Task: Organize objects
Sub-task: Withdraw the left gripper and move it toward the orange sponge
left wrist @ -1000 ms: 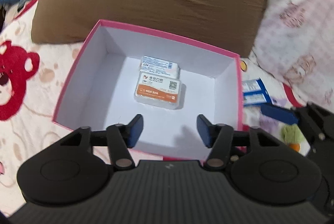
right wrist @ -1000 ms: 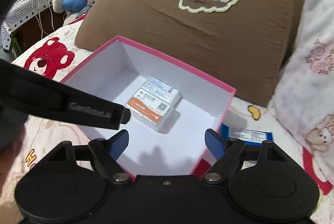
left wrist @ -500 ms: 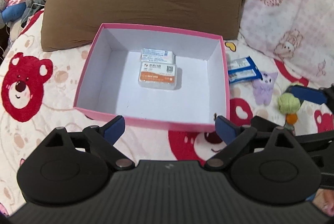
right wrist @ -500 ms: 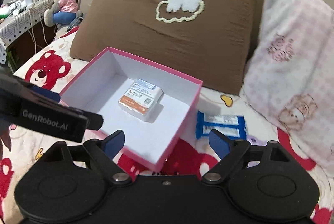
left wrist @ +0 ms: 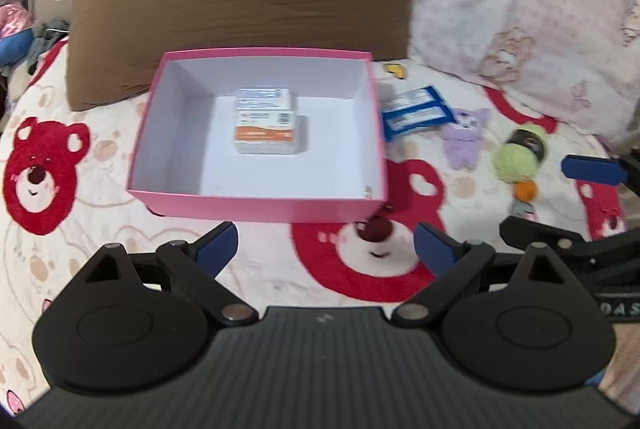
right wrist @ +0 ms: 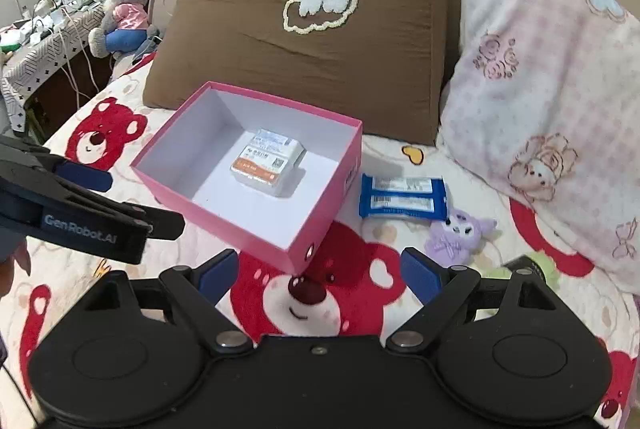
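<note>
In the left wrist view, the pink box (left wrist: pixel 256 203) is seen lying on the bear-print bedspread (left wrist: pixel 80 229), in front of the brown pillow (left wrist: pixel 240 9). Two small packets (left wrist: pixel 266 121) are already stacked inside it, near the middle of its white floor. Outside the box, to its right, four things are left: the blue wrappers (left wrist: pixel 416 111) just beside the wall, then a purple plush (left wrist: pixel 466 141), a green ball toy (left wrist: pixel 516 157) and a small orange piece (left wrist: pixel 525 190). The task is judged to be only partly done, with most items not yet stored. The left gripper (left wrist: pixel 326 245) is held released above the bedspread, nothing between its blue pads. Compared with a second ago, its jaws are spread much wider, and the box, then right under the fingers, is now seen farther off and whole.

In the right wrist view, the same box (right wrist: pixel 320 213) is shown at an angle, the packets (right wrist: pixel 266 161) inside, the wrappers (right wrist: pixel 402 197) and the plush (right wrist: pixel 456 235) near its right wall. The right gripper (right wrist: pixel 320 271) is also released and empty, over a red bear face. The other tool is seen at the left edge. Earlier, the box filled this view; now it is pulled back from, and the loose items are brought into sight.
</note>
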### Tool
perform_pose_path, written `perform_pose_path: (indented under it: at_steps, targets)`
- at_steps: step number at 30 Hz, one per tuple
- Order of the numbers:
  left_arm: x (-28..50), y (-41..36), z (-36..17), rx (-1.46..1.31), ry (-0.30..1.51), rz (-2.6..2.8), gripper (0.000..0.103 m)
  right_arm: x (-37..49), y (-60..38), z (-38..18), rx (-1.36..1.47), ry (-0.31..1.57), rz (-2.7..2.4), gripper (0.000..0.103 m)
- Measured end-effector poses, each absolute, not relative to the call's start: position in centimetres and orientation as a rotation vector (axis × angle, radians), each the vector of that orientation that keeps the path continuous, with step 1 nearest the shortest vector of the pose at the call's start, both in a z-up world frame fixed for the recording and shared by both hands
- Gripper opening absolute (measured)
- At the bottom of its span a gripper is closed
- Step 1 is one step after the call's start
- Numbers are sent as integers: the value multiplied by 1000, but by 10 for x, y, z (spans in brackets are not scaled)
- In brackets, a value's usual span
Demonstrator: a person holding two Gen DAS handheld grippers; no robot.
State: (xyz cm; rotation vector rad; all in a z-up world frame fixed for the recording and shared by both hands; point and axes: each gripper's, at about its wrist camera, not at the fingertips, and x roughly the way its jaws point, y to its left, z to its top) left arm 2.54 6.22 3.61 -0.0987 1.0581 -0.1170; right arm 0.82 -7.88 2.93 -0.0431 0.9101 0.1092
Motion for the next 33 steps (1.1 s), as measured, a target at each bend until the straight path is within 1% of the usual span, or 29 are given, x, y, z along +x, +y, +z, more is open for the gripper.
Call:
perform_pose_path:
  at_steps: [10, 17, 26, 33]
  targets:
    - [-4, 4, 62, 16, 1026, -213, 96, -30, -111, 48, -79, 871, 60, 90]
    - [-14, -27, 68, -2, 1019, -292, 96, -56, -141, 58, -56, 859, 32, 90]
    - [-14, -71, 65, -19, 1012, -399, 96, -81, -190, 41, 1, 837, 16, 90]
    - [15, -111, 60, -116, 993, -530, 95, -90, -230, 16, 36, 794, 39, 90]
